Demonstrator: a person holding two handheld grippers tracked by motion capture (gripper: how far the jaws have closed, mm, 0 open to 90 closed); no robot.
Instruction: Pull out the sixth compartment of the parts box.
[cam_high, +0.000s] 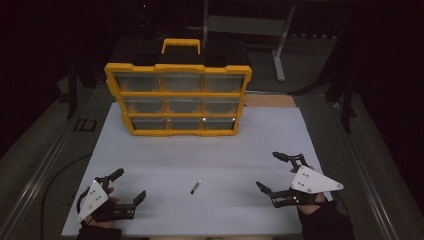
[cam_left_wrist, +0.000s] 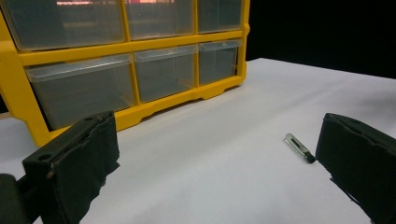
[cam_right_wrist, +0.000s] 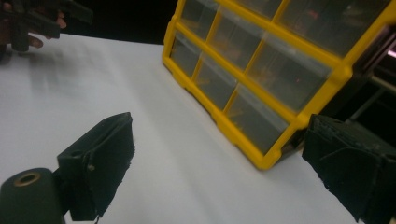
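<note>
Bit (cam_high: 195, 186) on sheet, midway between open claws, untouched.

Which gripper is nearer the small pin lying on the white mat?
Left. The left gripper sits open just left of the pin, lower; the right gripper, also open, is slightly farther on its right.

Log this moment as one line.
left gripper: open, empty | right gripper: open, empty | small pin: lying on white sheet, between grippers | yellow drawer organizer: drawers closed
</note>
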